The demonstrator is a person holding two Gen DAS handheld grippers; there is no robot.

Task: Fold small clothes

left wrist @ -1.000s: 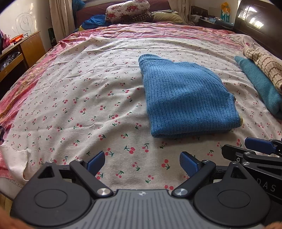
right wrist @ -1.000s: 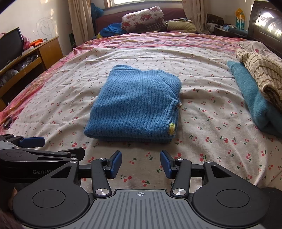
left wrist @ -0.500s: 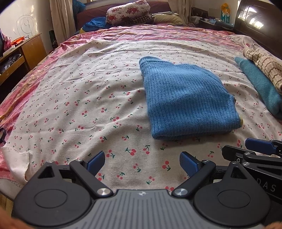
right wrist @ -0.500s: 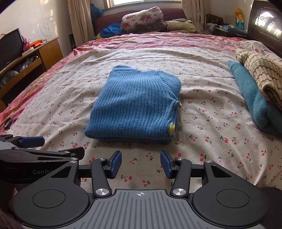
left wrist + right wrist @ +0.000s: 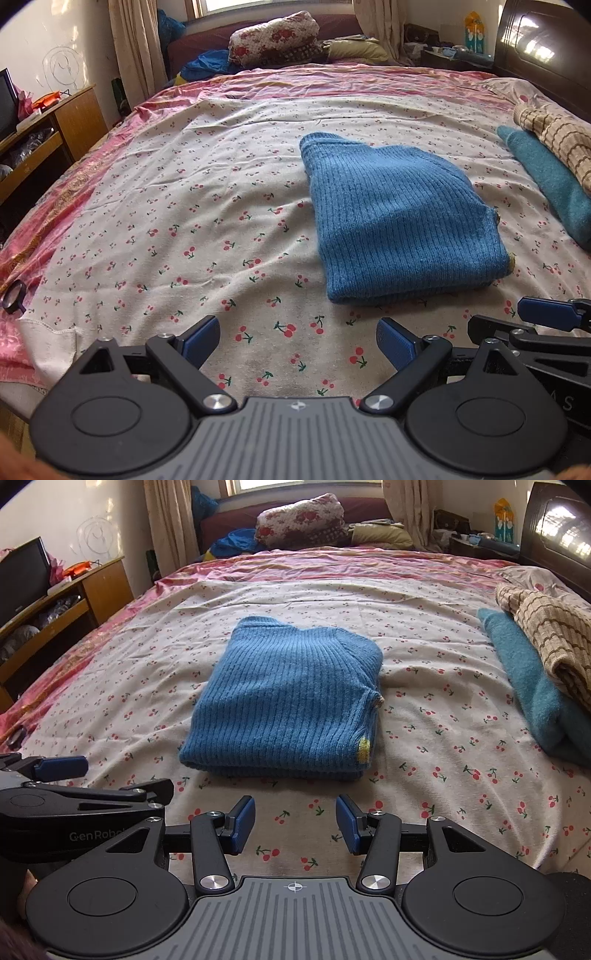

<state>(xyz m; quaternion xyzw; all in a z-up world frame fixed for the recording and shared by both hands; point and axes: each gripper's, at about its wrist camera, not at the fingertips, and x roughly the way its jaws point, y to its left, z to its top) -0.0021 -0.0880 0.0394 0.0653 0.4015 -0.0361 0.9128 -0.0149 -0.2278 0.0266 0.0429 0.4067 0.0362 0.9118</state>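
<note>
A blue ribbed knit sweater (image 5: 399, 218) lies folded into a flat rectangle on the cherry-print bedsheet (image 5: 207, 221); it also shows in the right wrist view (image 5: 291, 705), with a small yellow patch at its near right corner. My left gripper (image 5: 298, 341) is open and empty, held above the sheet near the bed's front edge, left of the sweater. My right gripper (image 5: 295, 823) is open and empty, just in front of the sweater's near edge. Each gripper shows at the side of the other's view.
A teal garment (image 5: 532, 694) with a beige checked garment (image 5: 550, 638) on top lies at the right of the bed. Pillows and bedding (image 5: 299, 517) are piled at the far end. A wooden desk (image 5: 55, 602) stands left; a dark headboard (image 5: 557, 528) stands right.
Both views have tilted up slightly, so the sweater sits a little lower in frame. The sweater has not moved and both grippers stay open.
</note>
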